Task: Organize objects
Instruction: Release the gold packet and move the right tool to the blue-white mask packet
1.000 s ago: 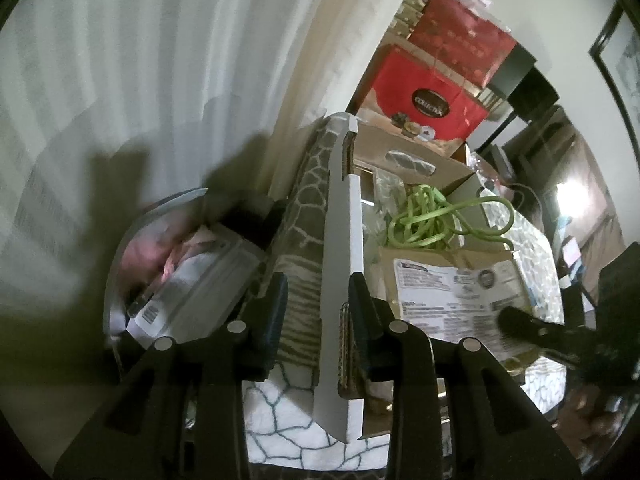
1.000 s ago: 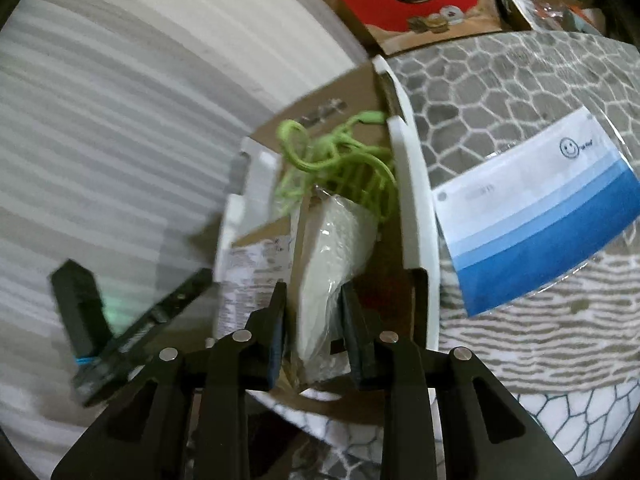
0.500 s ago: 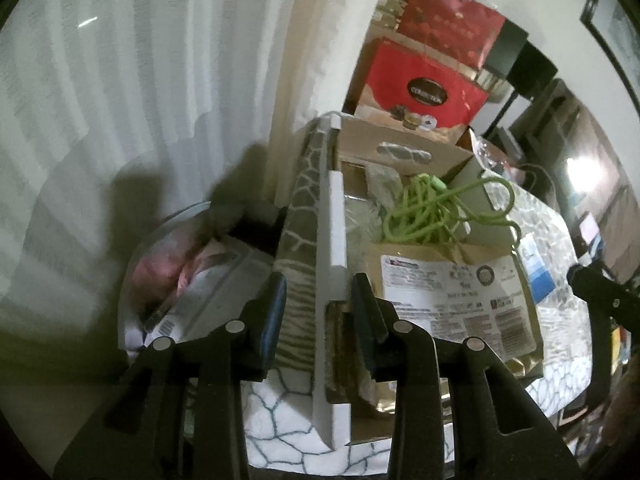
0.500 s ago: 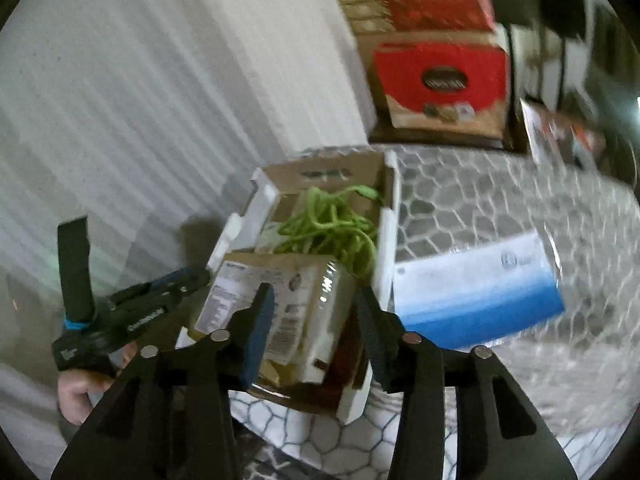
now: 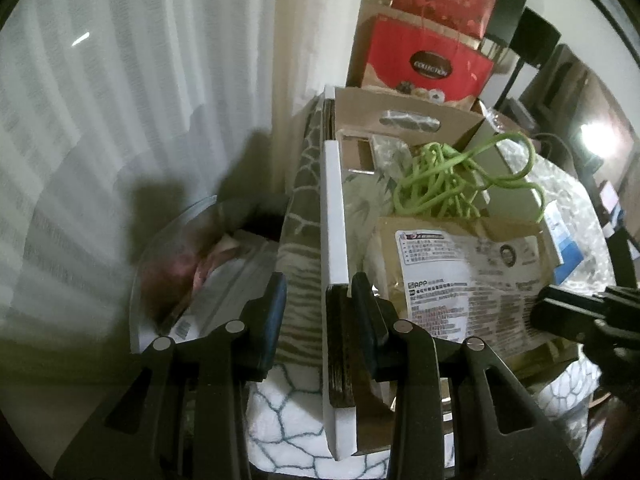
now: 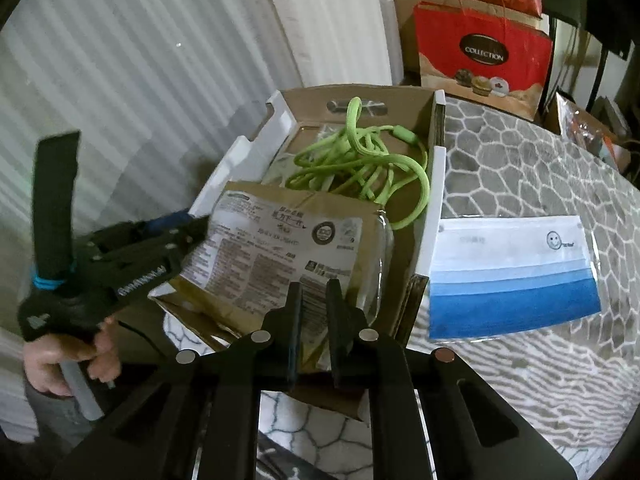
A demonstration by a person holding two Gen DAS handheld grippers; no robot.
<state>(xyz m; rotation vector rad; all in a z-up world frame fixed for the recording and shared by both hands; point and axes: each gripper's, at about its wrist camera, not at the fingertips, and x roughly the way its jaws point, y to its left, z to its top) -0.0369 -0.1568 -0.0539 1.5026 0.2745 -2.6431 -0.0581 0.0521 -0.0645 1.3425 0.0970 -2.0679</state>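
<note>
An open cardboard box [image 5: 334, 220] [image 6: 434, 184] stands on the patterned tablecloth. Inside lie a tangled green cord [image 5: 440, 176] [image 6: 360, 160] and a brown packet [image 5: 460, 280] [image 6: 272, 248], flat with its white label up. My left gripper [image 5: 319, 280] [image 6: 188, 222] is open and straddles the box's left wall. That wall is close to its right finger, with a gap on the other side. My right gripper [image 6: 314, 284] [image 5: 540, 304] hovers over the packet's near end. Its jaws are closing and almost together, and they pinch nothing that I can see.
A blue-and-white flat pouch [image 6: 508, 280] lies on the cloth to the right of the box. Red gift bags [image 5: 428, 64] [image 6: 480, 48] stand behind it. A glass dish [image 5: 180, 260] holding packets sits low on the left by the curtain. A hand [image 6: 52, 360] holds the left gripper.
My right gripper held the packet upright in the box, then spread its jaws and left it lying flat. Now the jaws have narrowed to a slit. The left gripper stays astride the box wall.
</note>
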